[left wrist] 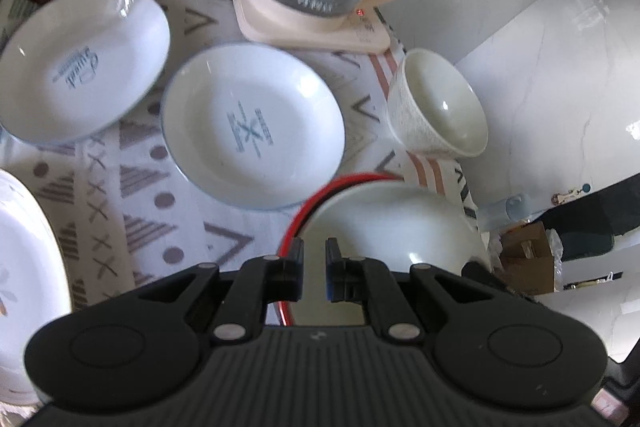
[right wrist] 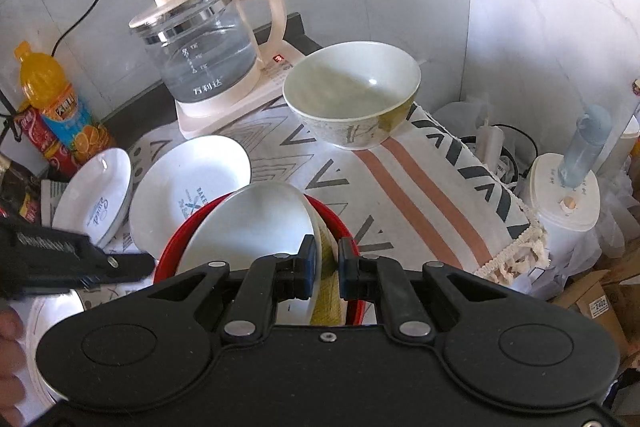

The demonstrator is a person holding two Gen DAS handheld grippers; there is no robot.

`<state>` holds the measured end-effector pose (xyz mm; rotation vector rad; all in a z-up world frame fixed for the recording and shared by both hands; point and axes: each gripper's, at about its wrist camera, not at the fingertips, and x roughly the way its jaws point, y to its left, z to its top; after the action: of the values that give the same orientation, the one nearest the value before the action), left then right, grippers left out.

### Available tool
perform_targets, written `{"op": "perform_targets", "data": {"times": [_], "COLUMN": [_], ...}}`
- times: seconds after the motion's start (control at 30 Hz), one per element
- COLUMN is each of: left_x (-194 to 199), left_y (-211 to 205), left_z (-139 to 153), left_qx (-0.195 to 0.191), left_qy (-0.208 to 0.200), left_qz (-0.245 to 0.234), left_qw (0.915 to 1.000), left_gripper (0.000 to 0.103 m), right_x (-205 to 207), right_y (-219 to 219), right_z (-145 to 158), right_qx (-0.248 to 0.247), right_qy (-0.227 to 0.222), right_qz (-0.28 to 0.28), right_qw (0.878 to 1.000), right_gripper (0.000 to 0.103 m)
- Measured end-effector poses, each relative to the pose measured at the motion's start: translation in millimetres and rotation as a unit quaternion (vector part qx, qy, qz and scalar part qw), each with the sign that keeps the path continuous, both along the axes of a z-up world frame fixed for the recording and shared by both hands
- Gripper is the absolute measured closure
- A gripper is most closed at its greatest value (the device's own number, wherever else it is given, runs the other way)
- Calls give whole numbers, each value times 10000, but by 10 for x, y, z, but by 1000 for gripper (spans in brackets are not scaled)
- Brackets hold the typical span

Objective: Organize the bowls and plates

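Note:
My left gripper point(left wrist: 315, 269) is shut on the rim of a red bowl point(left wrist: 344, 181). A white bowl point(left wrist: 396, 227) sits inside the red one. My right gripper point(right wrist: 325, 267) is shut on the rim of that white bowl point(right wrist: 256, 223), which tilts inside the red bowl point(right wrist: 336, 219). The left gripper's body point(right wrist: 60, 259) shows at the left of the right wrist view. Two blue-rimmed white plates point(left wrist: 252, 123) point(left wrist: 80, 63) lie on the patterned cloth point(left wrist: 132, 187). A patterned white bowl point(left wrist: 440, 103) point(right wrist: 352, 91) stands near the kettle.
A glass kettle point(right wrist: 200, 47) on its cream base stands at the back by the wall. Drink bottles point(right wrist: 52, 99) stand at the back left. A large flowered plate point(left wrist: 24, 267) lies at the left. The table edge drops off at the right, with clutter point(right wrist: 568, 195) beside it.

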<state>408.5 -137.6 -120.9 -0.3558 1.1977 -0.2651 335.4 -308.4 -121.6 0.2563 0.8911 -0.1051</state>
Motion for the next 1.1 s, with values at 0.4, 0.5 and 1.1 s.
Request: {"op": "perform_targets", "data": {"times": [0.4, 0.5, 1.1], "left_x": [156, 193, 757], "left_y": [-66, -164, -799], "left_z": [182, 194, 138], "left_qx": [216, 250, 285], "left_qy": [-206, -290, -335], "left_qz": [-40, -97, -131], "left_qw": [9995, 9992, 9989], "left_gripper": [77, 64, 43], "right_x": [-3, -3, 496], "right_y": [-192, -290, -893], "right_z": [87, 154, 163], "right_qx": [164, 220, 548], "right_qy": [-11, -143, -337], "right_qz": [-103, -190, -502], "right_qw": [9998, 9995, 9967], "right_gripper": [63, 51, 30]}}
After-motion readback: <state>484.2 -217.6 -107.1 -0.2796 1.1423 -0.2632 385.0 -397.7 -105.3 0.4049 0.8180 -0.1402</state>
